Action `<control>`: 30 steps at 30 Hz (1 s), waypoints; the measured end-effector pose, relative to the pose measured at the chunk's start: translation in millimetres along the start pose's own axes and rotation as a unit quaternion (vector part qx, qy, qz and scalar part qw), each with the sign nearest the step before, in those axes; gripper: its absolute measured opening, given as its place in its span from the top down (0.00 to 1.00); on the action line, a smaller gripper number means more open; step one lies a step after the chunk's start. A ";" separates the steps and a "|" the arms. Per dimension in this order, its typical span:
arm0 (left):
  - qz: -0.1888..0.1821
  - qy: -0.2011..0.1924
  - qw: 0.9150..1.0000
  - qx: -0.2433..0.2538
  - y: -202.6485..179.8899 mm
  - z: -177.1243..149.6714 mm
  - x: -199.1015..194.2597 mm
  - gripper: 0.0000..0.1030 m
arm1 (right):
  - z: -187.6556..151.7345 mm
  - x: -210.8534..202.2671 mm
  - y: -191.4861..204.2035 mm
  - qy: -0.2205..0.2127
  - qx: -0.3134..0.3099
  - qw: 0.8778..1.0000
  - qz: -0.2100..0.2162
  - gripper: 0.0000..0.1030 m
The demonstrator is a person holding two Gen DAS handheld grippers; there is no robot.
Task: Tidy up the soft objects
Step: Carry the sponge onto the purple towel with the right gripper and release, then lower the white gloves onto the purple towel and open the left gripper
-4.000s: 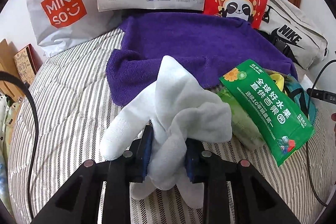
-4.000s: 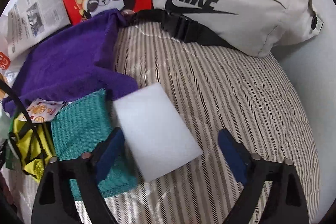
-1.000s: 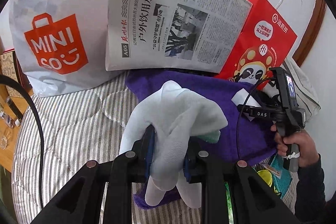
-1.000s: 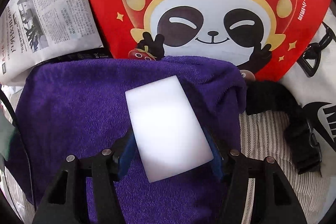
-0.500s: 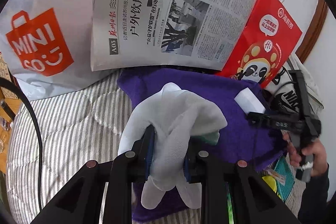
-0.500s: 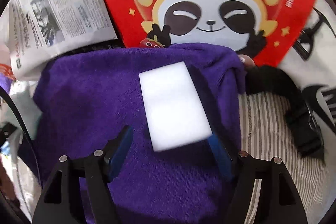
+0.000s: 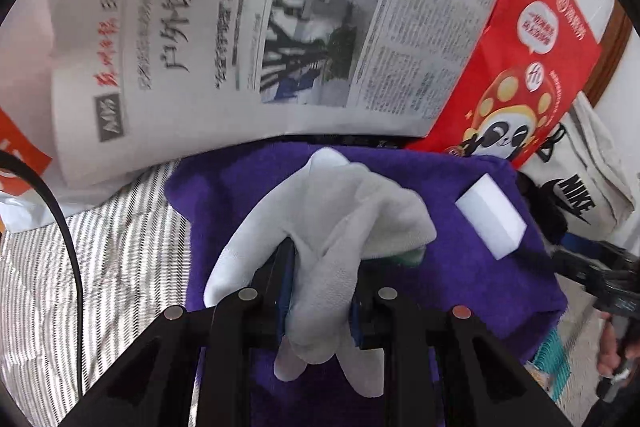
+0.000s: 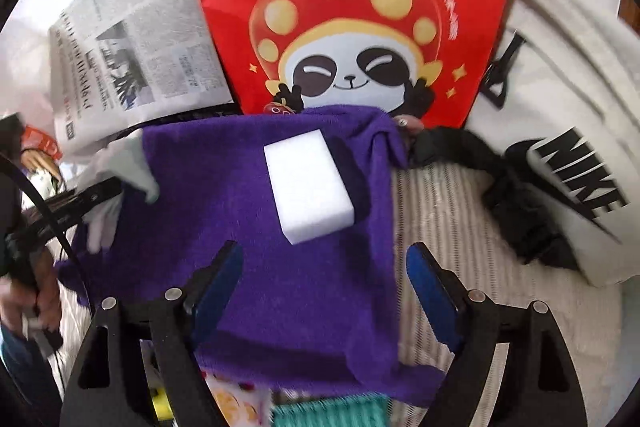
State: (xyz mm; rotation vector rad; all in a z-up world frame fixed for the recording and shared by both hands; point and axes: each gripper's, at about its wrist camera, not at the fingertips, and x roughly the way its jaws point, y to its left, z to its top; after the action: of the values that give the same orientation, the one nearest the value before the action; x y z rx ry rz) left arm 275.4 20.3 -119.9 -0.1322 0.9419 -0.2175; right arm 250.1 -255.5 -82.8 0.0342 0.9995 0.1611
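My left gripper [image 7: 320, 303] is shut on a white glove [image 7: 332, 227] and holds it over the purple towel [image 7: 460, 275]; the glove also shows at the left of the right wrist view [image 8: 132, 167]. A white sponge block [image 8: 308, 183] lies on the purple towel [image 8: 240, 227], near its right edge in the left wrist view [image 7: 490, 221]. My right gripper [image 8: 324, 287] is open and empty, just short of the sponge.
Behind the towel stand a newspaper [image 7: 280, 39], a red panda bag [image 8: 348, 19] and a white Nike bag [image 8: 568, 123] with a black strap [image 8: 516, 203]. The striped bed cover [image 7: 100, 267] lies all round. A teal cloth [image 8: 332, 415] lies below the towel.
My right gripper has let go of the sponge on the towel and drawn back. My left gripper has carried the glove forward over the towel.
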 end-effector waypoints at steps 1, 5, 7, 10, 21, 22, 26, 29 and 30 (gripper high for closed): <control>0.002 0.003 1.000 0.003 -1.1 -0.1 3.4 0.77 | -0.9 -6.0 -0.8 -0.006 -0.006 1.000 -0.010 0.19; 0.016 0.016 1.000 0.007 -3.8 -1.7 14.7 0.76 | -6.6 -19.2 -5.6 -0.016 -0.006 1.000 -0.009 0.19; 0.025 0.020 0.999 0.008 -3.8 -2.7 17.5 0.76 | -16.8 -24.4 -6.5 -0.015 -0.004 1.000 -0.007 0.19; 0.029 0.029 0.999 0.013 -4.4 -4.2 20.1 0.74 | -30.4 -29.4 -3.7 -0.014 -0.012 1.000 -0.008 0.19; 0.027 0.033 0.999 0.023 -10.5 -18.7 10.6 0.39 | -67.7 -36.2 2.5 0.007 -0.016 1.000 -0.006 0.19; 0.028 0.035 0.999 0.025 -10.7 -21.8 5.7 0.38 | -70.7 -37.7 2.0 0.007 -0.012 1.000 -0.005 0.19; 0.034 0.038 0.998 0.031 -14.3 -30.2 -11.7 0.35 | -80.0 -45.4 0.0 0.006 -0.002 1.000 0.000 0.19; 0.031 0.031 0.998 0.034 -17.4 -34.2 -28.1 0.35 | -86.9 -53.6 -3.1 -0.001 0.010 1.000 0.001 0.19; 0.032 0.029 0.998 0.035 -19.8 -38.4 -35.2 0.35 | -88.8 -56.2 -4.1 -0.003 0.013 1.000 0.000 0.19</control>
State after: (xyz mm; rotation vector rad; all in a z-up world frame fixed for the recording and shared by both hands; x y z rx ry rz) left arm 221.6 8.9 -110.5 -0.0312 0.9935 -0.1968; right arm 146.2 -272.0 -84.4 0.0596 0.9966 0.1483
